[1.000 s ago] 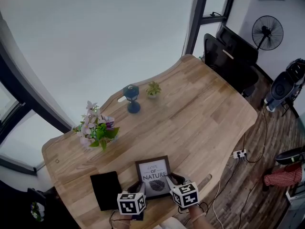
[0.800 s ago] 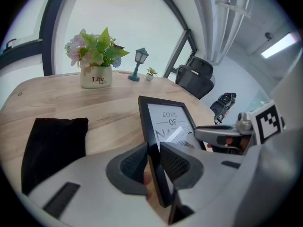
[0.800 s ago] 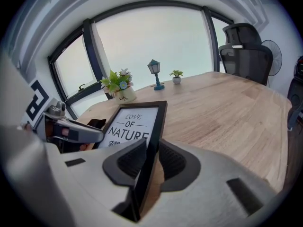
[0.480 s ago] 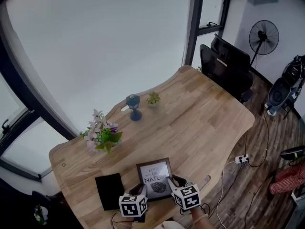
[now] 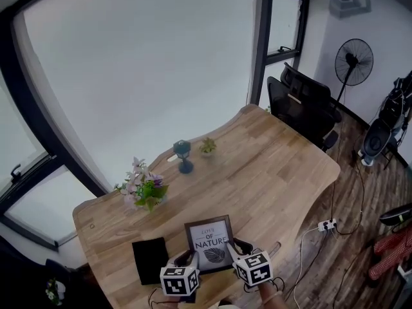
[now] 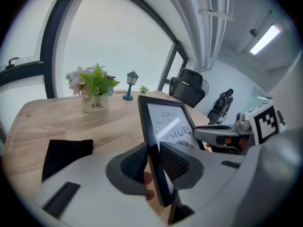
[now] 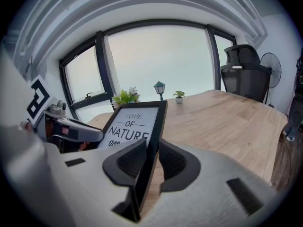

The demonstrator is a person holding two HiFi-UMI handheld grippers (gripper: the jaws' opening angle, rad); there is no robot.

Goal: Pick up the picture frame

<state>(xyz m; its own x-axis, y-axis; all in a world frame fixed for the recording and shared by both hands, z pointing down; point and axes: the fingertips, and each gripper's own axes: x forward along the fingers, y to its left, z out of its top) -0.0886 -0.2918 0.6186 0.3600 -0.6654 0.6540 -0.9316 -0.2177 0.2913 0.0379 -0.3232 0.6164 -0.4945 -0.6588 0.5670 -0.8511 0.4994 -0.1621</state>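
The picture frame (image 5: 209, 244), black-edged with a white print reading "LOVE OF NATURE", is held up above the near end of the wooden table (image 5: 283, 172), tilted. My left gripper (image 5: 188, 260) is shut on its left edge, and the left gripper view shows the frame (image 6: 166, 126) clamped between the pads (image 6: 134, 161). On the frame's right edge my right gripper (image 5: 235, 247) is shut too; in the right gripper view the frame (image 7: 135, 126) stands edge-on in the jaws. Both marker cubes sit at the bottom of the head view.
A black pouch (image 5: 152, 260) lies flat left of the frame. Farther back stand a flower pot (image 5: 145, 192), a small blue lantern (image 5: 184, 156) and a tiny potted plant (image 5: 207, 147). A black office chair (image 5: 302, 105) is at the far end; a fan (image 5: 353, 63) stands right.
Both grippers have risen with the frame between them, lifting it off the table. The head view has tilted up, showing more window and room.
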